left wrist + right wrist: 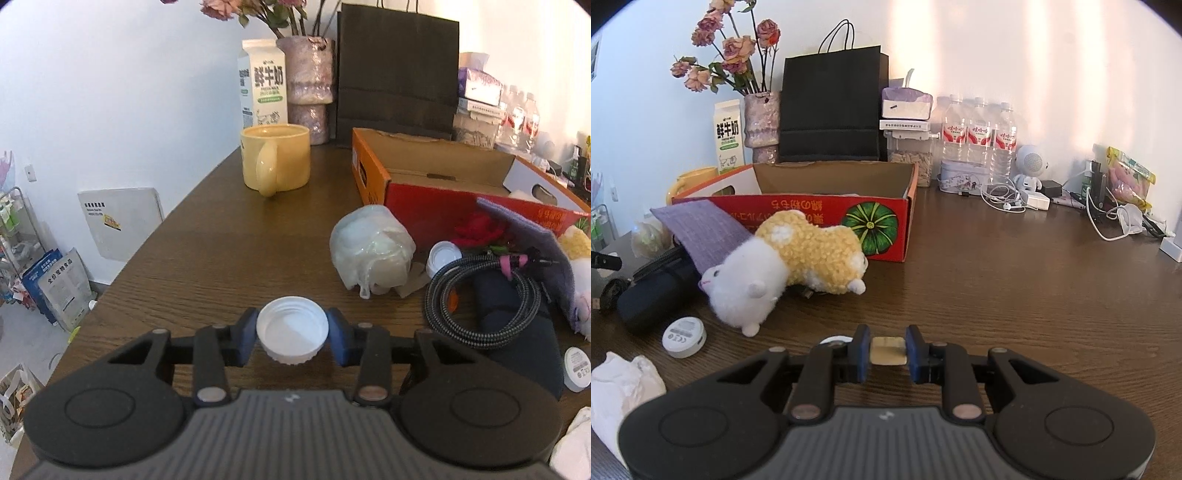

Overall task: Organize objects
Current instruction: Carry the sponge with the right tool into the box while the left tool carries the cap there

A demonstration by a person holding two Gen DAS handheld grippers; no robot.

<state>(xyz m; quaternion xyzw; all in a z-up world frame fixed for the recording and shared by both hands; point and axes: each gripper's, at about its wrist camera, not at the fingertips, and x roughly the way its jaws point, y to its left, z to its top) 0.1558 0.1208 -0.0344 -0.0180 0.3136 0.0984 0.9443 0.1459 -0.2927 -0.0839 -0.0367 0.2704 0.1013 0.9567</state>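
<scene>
Nearest the left wrist camera is the left tool (291, 338), its blue pads pressed on both sides of a white cap (292, 329) that sits open side up, low over the desk (207, 258). The cap is well in front of the open red box (436, 184), toward the camera. To do this step well I would keep the pinch square on the ribbed rim and carry the cap level — a tilted grip on so shallow a rim may let it slip — then release it only above the box floor.

The right tool (886, 350) is nearly closed on a small beige piece (887, 350), in front of the same box.

Behind the box, to its left, the milk carton (264, 83) reads "鲜牛奶"; the box front carries upside-down Chinese print I cannot read surely.
</scene>
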